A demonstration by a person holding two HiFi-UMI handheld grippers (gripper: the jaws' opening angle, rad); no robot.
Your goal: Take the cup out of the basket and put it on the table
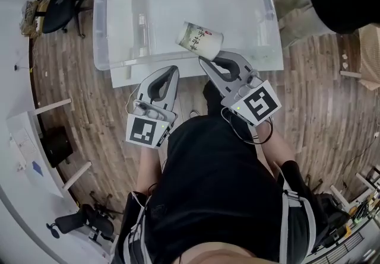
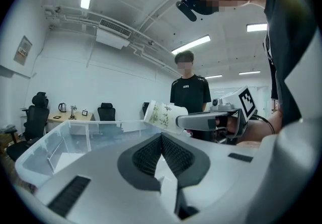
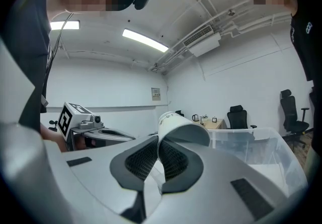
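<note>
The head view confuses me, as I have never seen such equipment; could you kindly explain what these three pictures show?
There is no robot here: a person holds a hand-operated two-jaw tool in each hand, and the cubes with square markers belong to those tools. The head view comes from a camera on the person's head, looking down. The other two come from cameras riding on each tool, looking along its jaws. A clear plastic bin stands on a white table. The right tool is closed on the rim of a paper cup, held tilted above the bin. The left tool is closed and empty. A second person stands beyond the bin.
</note>
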